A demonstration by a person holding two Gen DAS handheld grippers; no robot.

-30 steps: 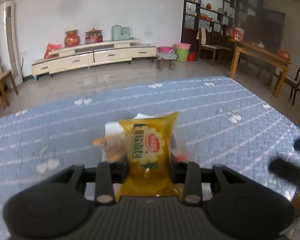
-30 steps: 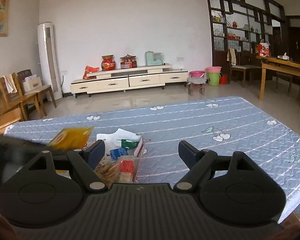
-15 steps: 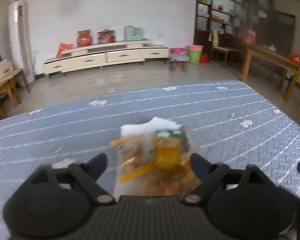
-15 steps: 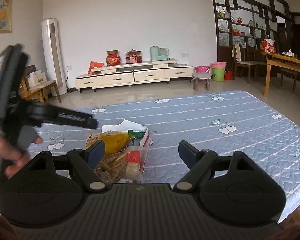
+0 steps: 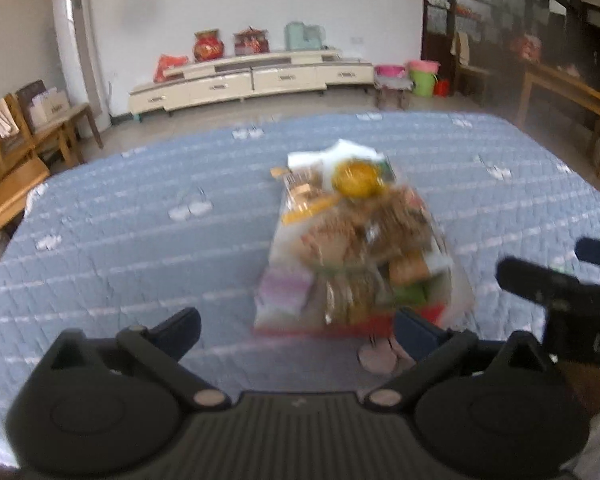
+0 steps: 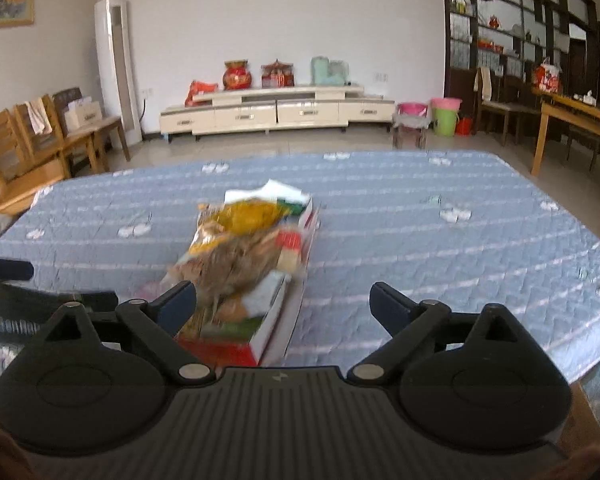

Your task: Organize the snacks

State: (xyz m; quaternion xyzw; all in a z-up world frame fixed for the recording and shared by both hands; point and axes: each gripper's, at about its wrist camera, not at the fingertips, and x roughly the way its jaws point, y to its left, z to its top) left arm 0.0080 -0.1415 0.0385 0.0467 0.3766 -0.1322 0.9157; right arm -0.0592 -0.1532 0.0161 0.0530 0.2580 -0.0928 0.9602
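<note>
On blue quilted bed [image 5: 140, 248]: snack pile [image 5: 356, 248] at twelve o'clock; left gripper [image 5: 296, 326] jaws opening, nothing between; right gripper [image 6: 284, 300] spread wide, empty.

Snacks [image 5: 356, 240] heaped in a long, shallow box [image 5: 420, 314] with a red front edge, lying flat on the blue quilted tabletop [image 5: 140, 240]. A yellow pack [image 5: 356, 178] sits on top toward the far end, brownish clear-wrapped packs fill the middle, and a pink-and-white packet [image 5: 286, 290] lies at the near left corner. It's all blurred, so the labels can't be read.
</note>
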